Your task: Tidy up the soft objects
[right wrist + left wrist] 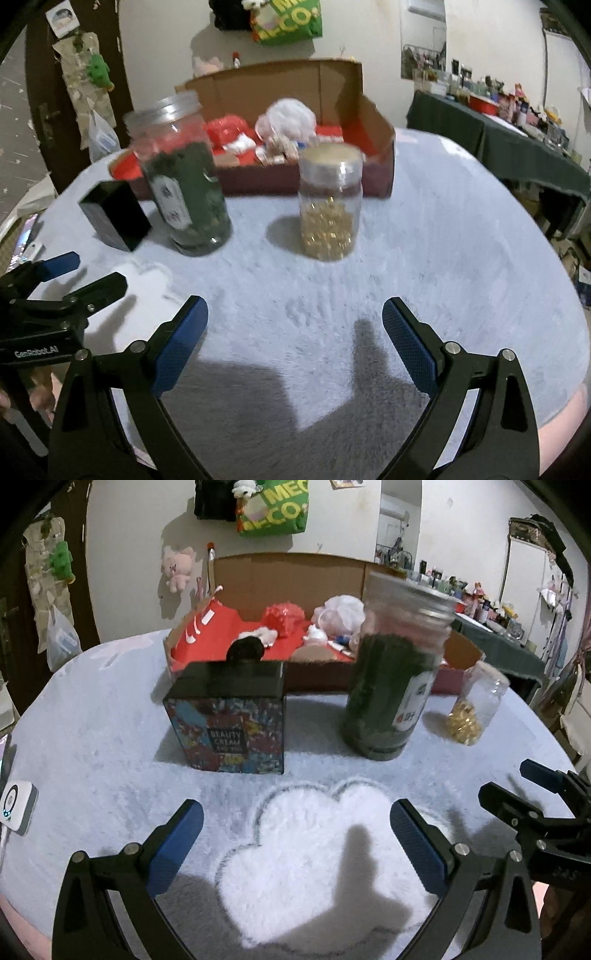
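Observation:
An open cardboard box with a red lining stands at the back of the pale blue fluffy table cover. Inside it lie soft things: a red crinkly bundle, a white-pink puff and small plush pieces. My left gripper is open and empty over the white cloud pattern. My right gripper is open and empty too, above bare cover. Each gripper shows at the edge of the other's view, the right gripper and the left gripper.
In front of the box stand a black printed carton, a big jar of dark green contents and a small clear jar of gold pieces. A white device lies at the left edge.

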The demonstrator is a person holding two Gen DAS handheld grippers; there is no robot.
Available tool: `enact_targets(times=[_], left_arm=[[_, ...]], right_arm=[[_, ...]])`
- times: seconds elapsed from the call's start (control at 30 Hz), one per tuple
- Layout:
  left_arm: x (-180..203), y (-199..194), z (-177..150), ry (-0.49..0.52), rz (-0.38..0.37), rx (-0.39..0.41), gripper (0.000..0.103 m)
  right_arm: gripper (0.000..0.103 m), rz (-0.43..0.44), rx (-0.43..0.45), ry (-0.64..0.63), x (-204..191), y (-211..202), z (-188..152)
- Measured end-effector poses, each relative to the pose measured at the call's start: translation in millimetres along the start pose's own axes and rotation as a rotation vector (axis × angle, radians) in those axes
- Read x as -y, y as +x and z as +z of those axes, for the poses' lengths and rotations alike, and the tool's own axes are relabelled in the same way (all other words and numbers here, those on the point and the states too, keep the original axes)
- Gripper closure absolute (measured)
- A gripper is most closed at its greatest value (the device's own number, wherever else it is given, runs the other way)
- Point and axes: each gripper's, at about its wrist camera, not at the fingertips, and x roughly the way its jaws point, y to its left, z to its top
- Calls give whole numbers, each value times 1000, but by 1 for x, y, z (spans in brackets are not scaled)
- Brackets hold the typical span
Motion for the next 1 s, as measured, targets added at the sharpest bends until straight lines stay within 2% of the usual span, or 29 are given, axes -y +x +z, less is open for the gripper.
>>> enact_targets(times=[0.4,1.0], left_arm=[[-1,24,2,-11,61,-72,0],[-2,28,4,-19,70,-71,0]], right_arm=[[5,-60,-47,-20,5,27,-2],[3,-81,-71,7,8,31,3]])
